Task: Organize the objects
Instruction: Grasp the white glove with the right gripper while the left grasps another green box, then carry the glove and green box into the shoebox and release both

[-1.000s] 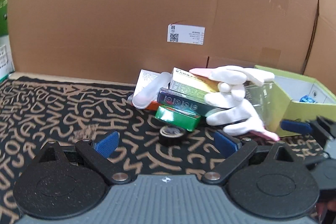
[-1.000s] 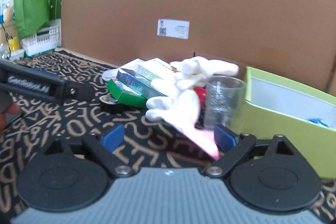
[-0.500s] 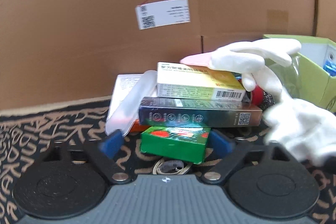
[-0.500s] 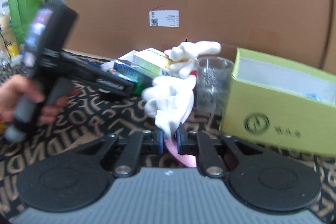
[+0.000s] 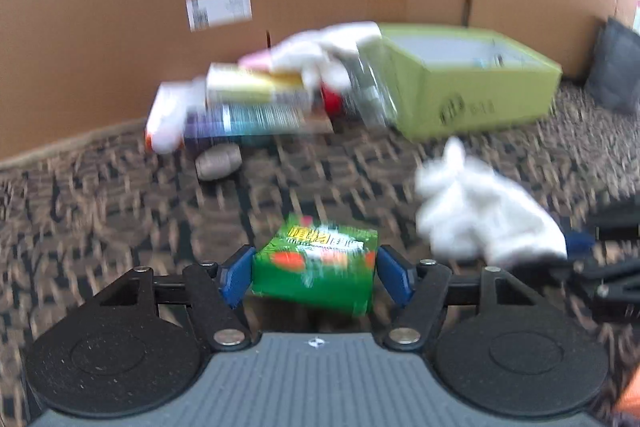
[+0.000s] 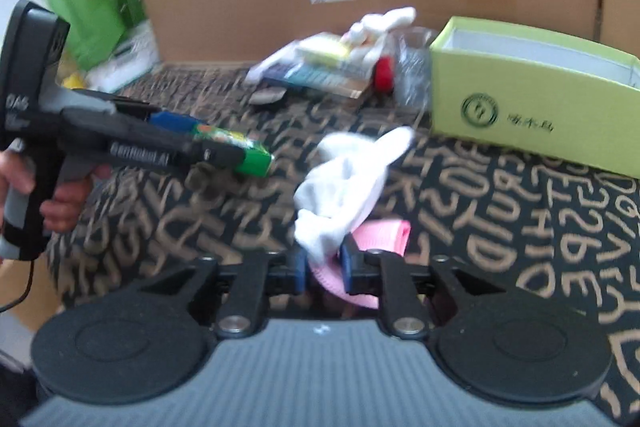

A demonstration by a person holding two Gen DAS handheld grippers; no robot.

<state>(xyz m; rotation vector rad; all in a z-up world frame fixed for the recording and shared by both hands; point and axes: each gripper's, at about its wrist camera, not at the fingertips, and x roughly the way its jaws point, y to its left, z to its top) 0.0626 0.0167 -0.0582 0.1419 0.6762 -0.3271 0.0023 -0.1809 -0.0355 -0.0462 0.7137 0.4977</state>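
While a tall cardboard wall (image 5: 160, 7) closes off the back, a black mat with tan letters (image 6: 520, 211) covers the table, and one lime-green open box (image 6: 532, 99) stands at the right. Beside that box lies a heap (image 5: 256, 107) of flat cartons, blurred so their count is uncertain; a second white glove (image 5: 328, 47) rests on top, with a clear glass (image 6: 412, 67) and something red next to it. A small brown roll (image 5: 218, 161) lies on the mat in front of the heap.

A person's hand (image 6: 24, 183) grips the handle of the left gripper (image 5: 314, 273), which points forward and down, clamped on one green carton (image 5: 316, 275) lifted clear of the mat. The right gripper (image 6: 323, 267) also slants downward; its jaws are opening, yet the blue pads still pinch the pink cuff of a white glove (image 6: 344, 183), whose fingers flop forward. The glove's cuff is partly hidden behind the pads. Two gloves show in all.
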